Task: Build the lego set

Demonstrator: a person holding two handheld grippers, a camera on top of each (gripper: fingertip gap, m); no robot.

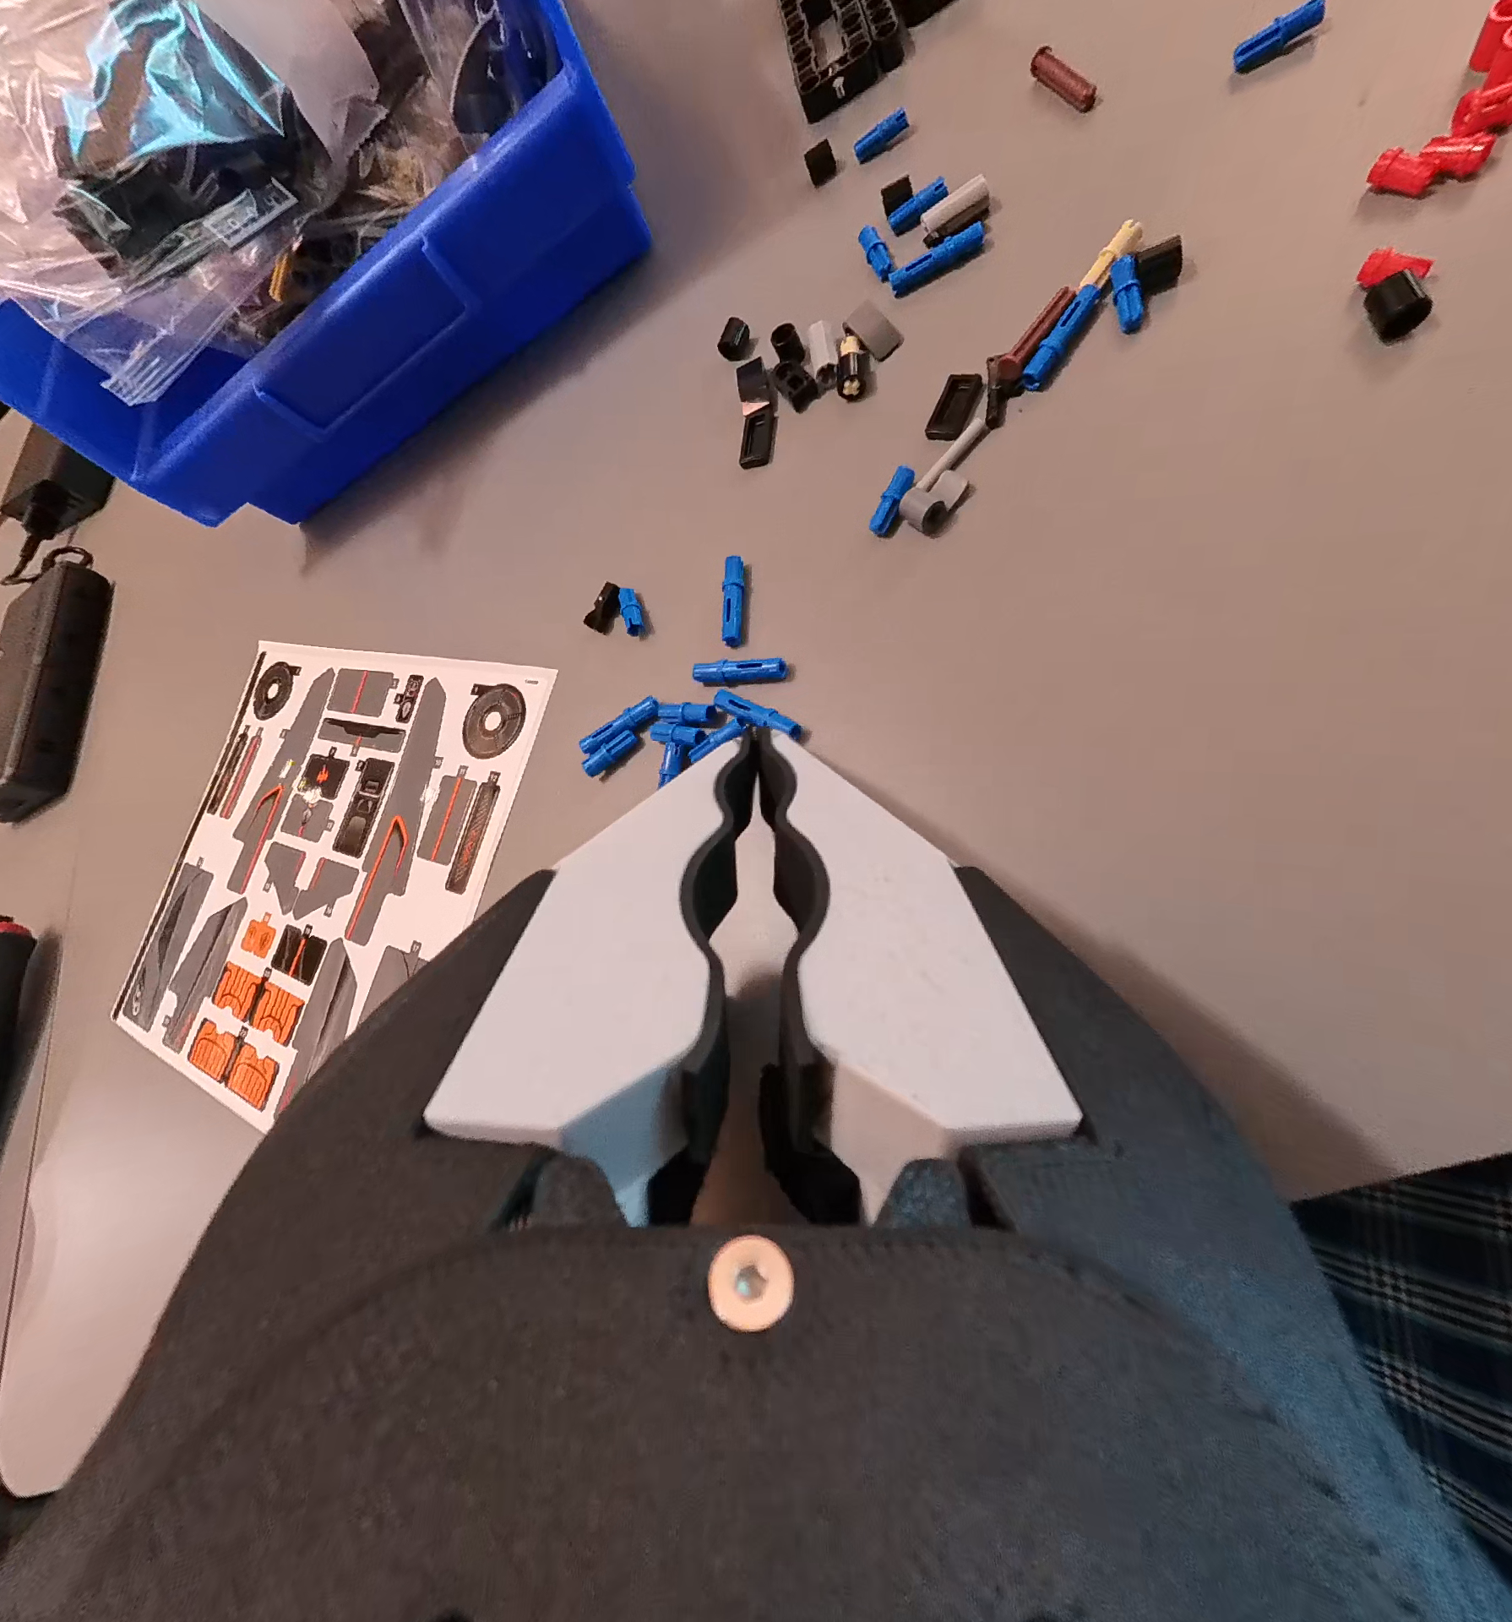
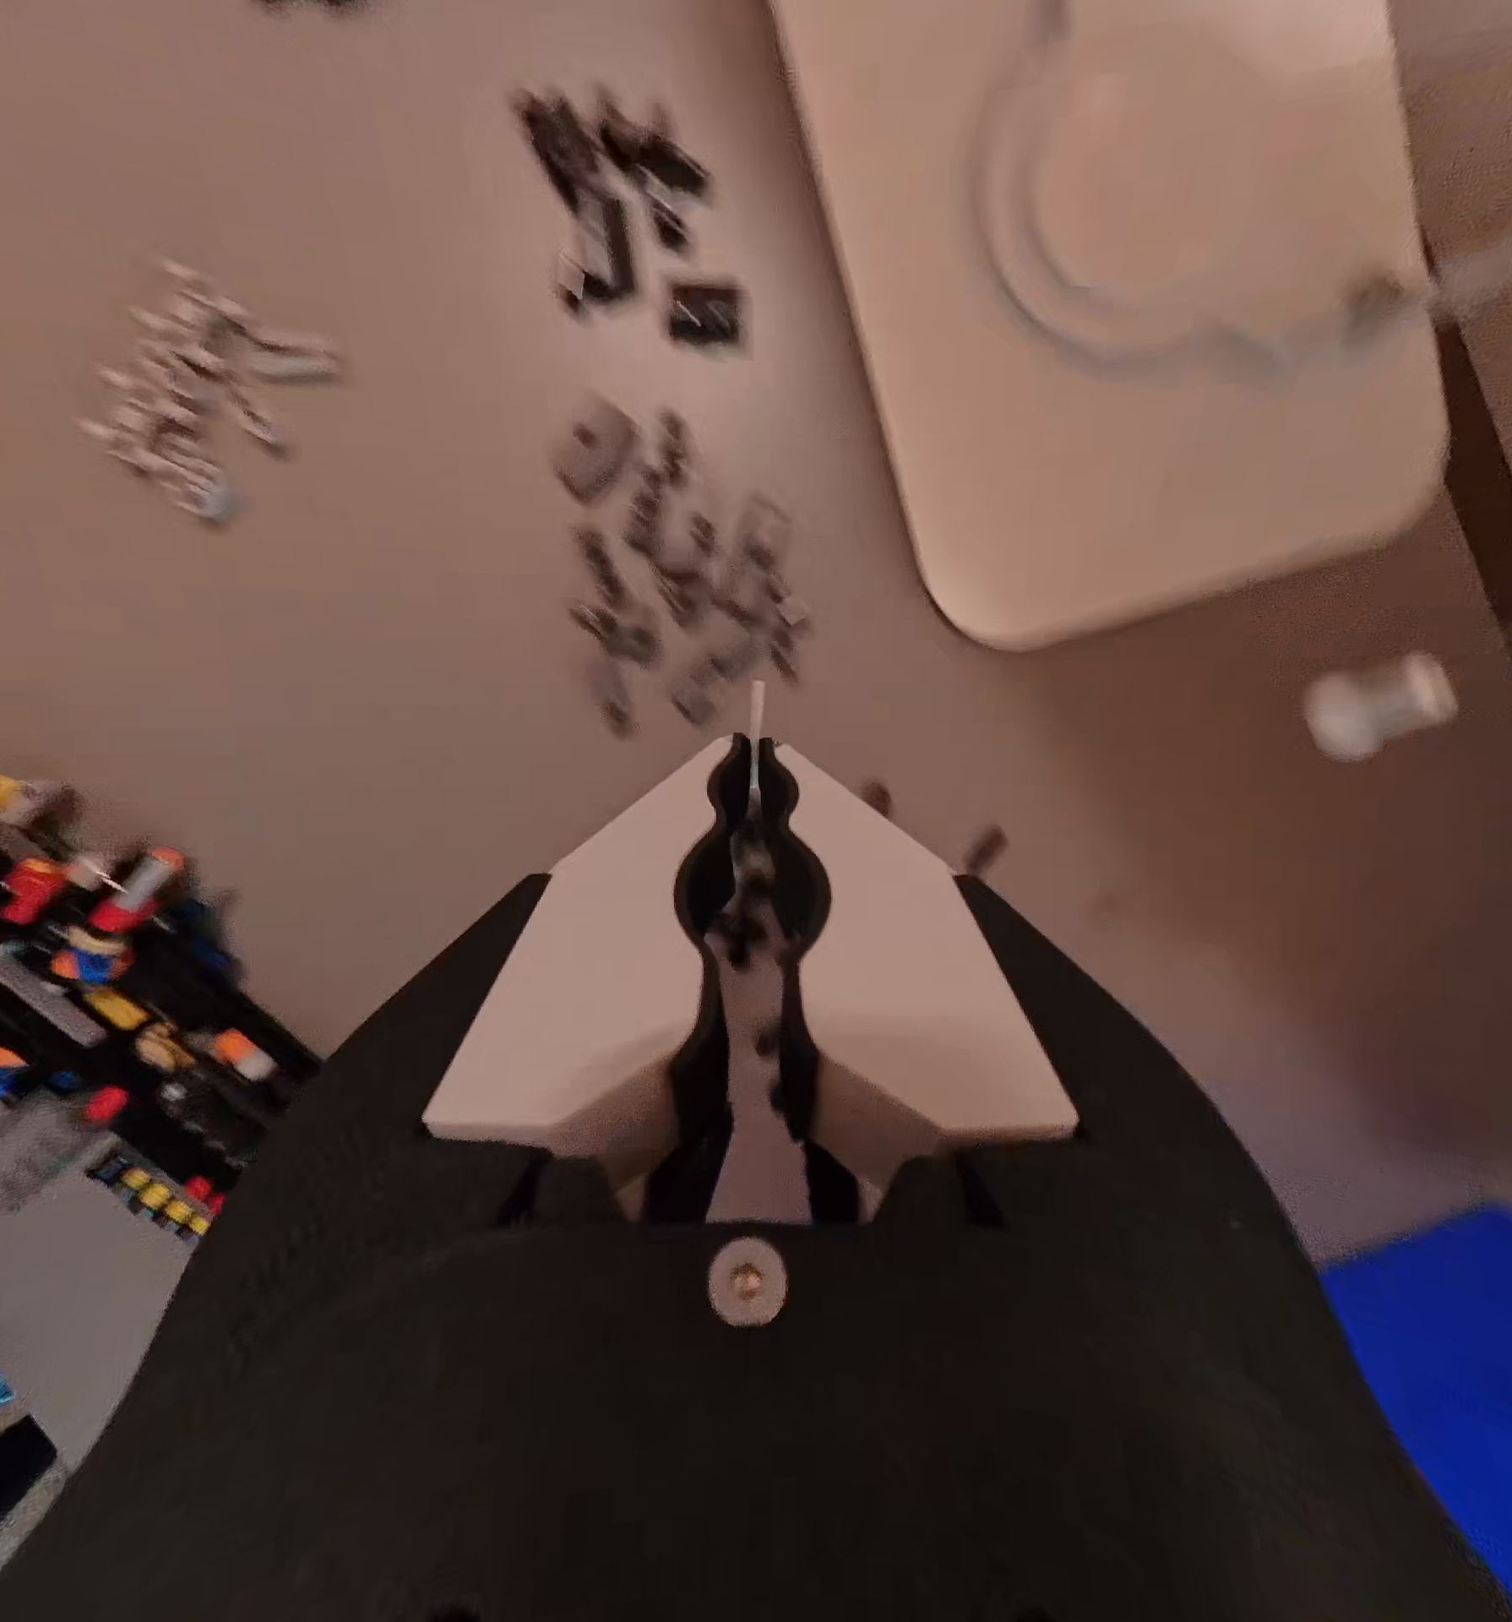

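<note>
In the left wrist view my left gripper [image 1: 754, 744] is shut, its tips right at the near edge of a small heap of blue pins [image 1: 682, 724] on the grey table. I see nothing held between its jaws. More blue pins, black and grey small parts [image 1: 928, 290] lie scattered beyond. The right wrist view is blurred by motion. My right gripper [image 2: 754, 742] is shut on a thin white piece [image 2: 758, 702] that sticks out past the tips. It hovers above a pile of dark grey parts [image 2: 691, 562]. A partly built colourful model [image 2: 77, 992] lies at the left.
A blue bin [image 1: 436, 290] with plastic bags stands at the far left, a sticker sheet [image 1: 340, 860] lies near left, and red parts [image 1: 1455, 132] at the far right. A pale tray [image 2: 1130, 307], black parts [image 2: 621, 193], light grey parts [image 2: 200, 386] and a blue bin [image 2: 1455, 1369] show in the right view. Spacing between my two grippers at the tips: around 50 cm.
</note>
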